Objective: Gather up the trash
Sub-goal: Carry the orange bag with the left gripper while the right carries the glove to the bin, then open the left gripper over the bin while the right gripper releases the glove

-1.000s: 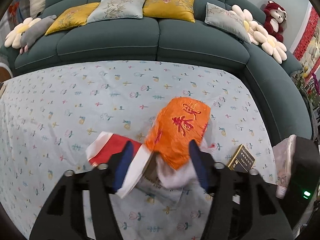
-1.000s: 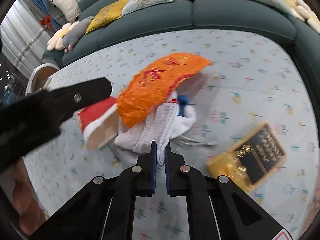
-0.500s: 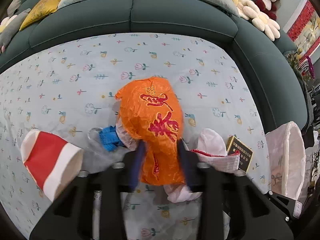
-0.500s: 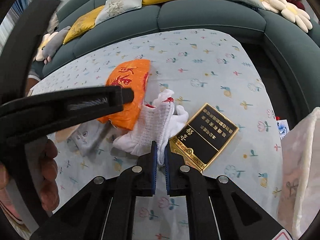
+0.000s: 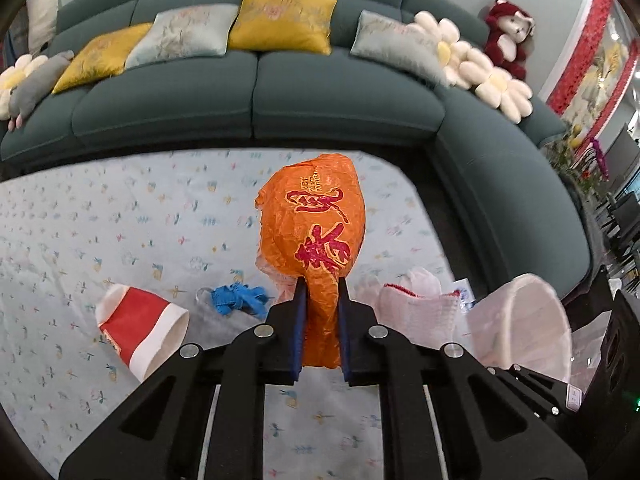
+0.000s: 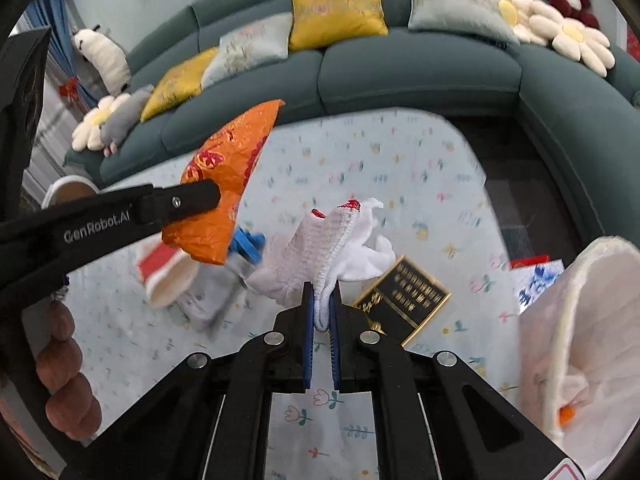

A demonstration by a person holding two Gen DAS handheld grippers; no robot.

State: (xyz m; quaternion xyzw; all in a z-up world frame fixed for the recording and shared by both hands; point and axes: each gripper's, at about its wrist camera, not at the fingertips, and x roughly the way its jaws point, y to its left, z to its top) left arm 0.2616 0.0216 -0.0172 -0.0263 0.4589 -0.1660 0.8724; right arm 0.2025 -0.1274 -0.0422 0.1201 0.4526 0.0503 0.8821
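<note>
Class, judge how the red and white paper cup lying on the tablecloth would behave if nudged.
The paper cup lies on its side, so it would probably roll in a curve. It looks thin-walled and empty: likely light, easily crushed.

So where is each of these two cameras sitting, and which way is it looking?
Left wrist: rides on the left gripper, looking down its fingers, which are closing on the orange bag, toward the sofa.
Right wrist: rides on the right gripper, fingers pinching the white glove; a hand shows at left.
Shared: bag, glove, paper cup, white bin.
</note>
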